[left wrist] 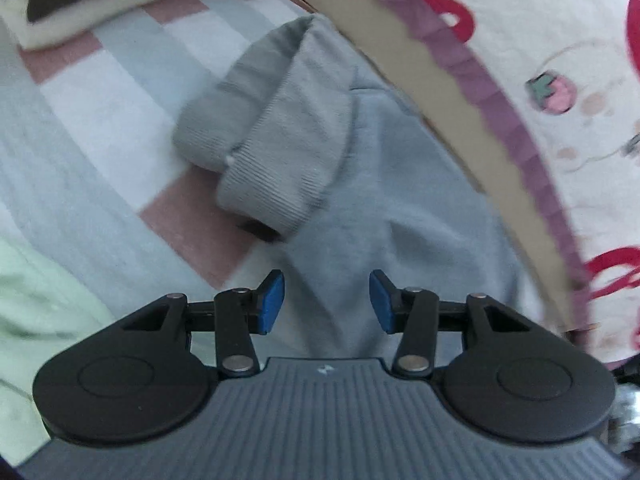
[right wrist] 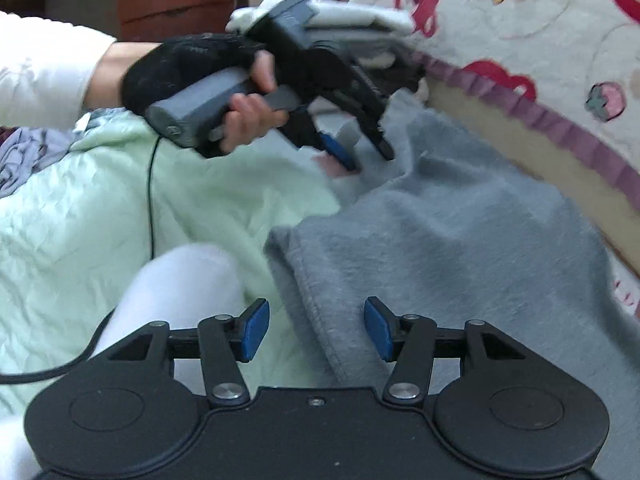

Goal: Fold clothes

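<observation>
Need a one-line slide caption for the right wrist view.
Open right gripper above grey fleece garment's hem; gloved left hand lowers left gripper onto it.

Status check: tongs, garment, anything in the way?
Left tongs open, empty. Right tongs open over grey garment hem. Cuff lies loose. Nothing blocking.

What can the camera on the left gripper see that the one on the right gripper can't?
Only the left wrist view shows the grey garment's ribbed cuff, the pink-and-grey checked sheet and folded clothes at the top. Only the right wrist view shows the gloved hand holding the left gripper. Both show the grey garment and the ruffled printed quilt.
</observation>
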Motion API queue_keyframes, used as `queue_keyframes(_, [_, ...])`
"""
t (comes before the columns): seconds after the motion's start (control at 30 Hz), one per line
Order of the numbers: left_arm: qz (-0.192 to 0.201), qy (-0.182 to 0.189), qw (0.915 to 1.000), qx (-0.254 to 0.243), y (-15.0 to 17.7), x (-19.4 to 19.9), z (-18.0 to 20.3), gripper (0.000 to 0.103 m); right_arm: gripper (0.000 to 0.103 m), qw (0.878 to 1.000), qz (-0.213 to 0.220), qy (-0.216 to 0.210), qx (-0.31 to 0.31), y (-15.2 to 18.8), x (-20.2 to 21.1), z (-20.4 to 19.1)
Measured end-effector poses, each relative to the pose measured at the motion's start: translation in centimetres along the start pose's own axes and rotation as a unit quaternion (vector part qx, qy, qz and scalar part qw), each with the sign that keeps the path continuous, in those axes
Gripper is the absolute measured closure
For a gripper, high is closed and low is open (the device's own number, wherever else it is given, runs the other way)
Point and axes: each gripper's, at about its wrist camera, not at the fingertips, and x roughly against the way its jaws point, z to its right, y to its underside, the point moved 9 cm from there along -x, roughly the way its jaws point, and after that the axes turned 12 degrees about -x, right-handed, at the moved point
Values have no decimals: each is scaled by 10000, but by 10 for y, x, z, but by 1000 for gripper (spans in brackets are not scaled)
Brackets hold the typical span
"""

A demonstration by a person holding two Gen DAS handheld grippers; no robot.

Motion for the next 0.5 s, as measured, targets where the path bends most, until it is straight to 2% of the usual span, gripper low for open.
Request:
queue_keyframes(0.13, [401, 67, 9989, -237, -13, -17, 3, 47, 43, 9998, 103, 87, -140, -6, -7, 8])
queue_keyframes(0.23, [558, -235, 9980, -194, -20, -27, -8, 45, 43, 9985, 83, 549, 8, -10, -19, 13])
queue_keyframes(0.33, [715, -296, 9970, -28, -30, -32, -17, 45, 44, 9958, 77, 873, 260, -10, -26, 12])
queue_keyframes(0.43, [866, -324, 9956, 142, -39, -35, -25, 45, 50, 9953, 185, 936, 164, -8, -24, 13])
queue_keyframes(0.47, [897, -383, 9951, 131, -41, -35, -24, 45, 59, 9955, 229, 922, 73, -8, -22, 15])
queue_keyframes(0.5, [921, -452, 9947, 92, -43, -36, -23, 51, 68, 9956, 269, 894, -33, -8, -20, 17])
